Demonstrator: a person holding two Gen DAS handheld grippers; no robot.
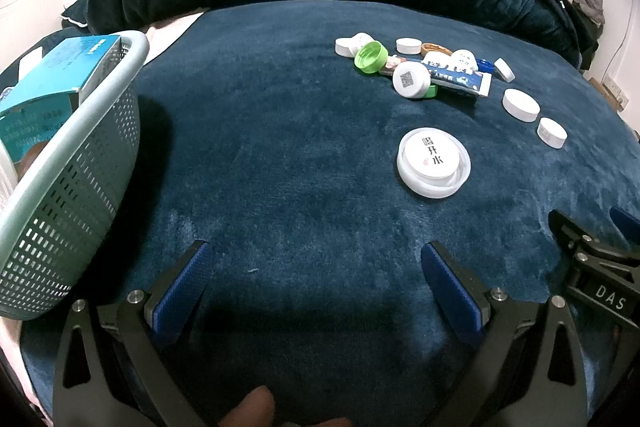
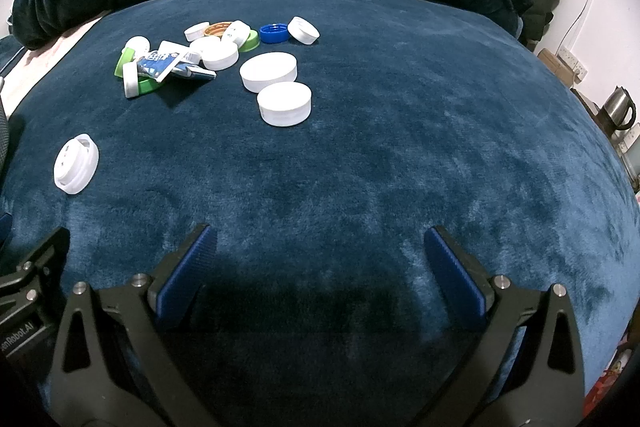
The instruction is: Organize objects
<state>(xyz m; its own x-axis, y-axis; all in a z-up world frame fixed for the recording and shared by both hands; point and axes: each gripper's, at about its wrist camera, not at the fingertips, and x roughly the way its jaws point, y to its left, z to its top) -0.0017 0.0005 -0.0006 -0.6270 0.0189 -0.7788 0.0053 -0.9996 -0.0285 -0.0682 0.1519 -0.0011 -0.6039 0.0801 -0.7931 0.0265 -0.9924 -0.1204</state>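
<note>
**Both grippers empty, the caps not yet gathered**

From the left wrist view, the left gripper (image 1: 316, 267) hung over bare blue velvet bedspread (image 1: 280, 131), its jaws spread wide with nothing between them. To its left stood a pale green perforated basket (image 1: 80, 163), tilted in the picture, with a teal carton (image 1: 60, 75) lying in it; what else it held I could not make out. Well apart from the basket, further up the bed, lay the clutter to be sorted: a large white lid with printed characters (image 1: 433, 162) lying alone nearest the gripper, then a heap around a blue-and-white tube (image 1: 460, 77), with a green cap (image 1: 371, 57), a white cap bearing a QR code (image 1: 411, 79) and several plain white caps touching or overlapping one another. Two more white caps (image 1: 521, 105) sat off to the right of the heap. The right gripper (image 1: 592, 247) showed at the right edge.

From the right wrist view, the right gripper (image 2: 320, 251) was likewise released and empty above the bedspread. The same heap lay up and to the left, with a blue cap (image 2: 274, 33) and a brown ringed lid (image 2: 218, 29) at its far side, and two broad white lids (image 2: 269, 71) nearer, just beside each other. The printed lid lay alone at the left.

As I judged it, the sorting had barely begun: apart from the carton, everything I could see remained loose on the bed.
</note>
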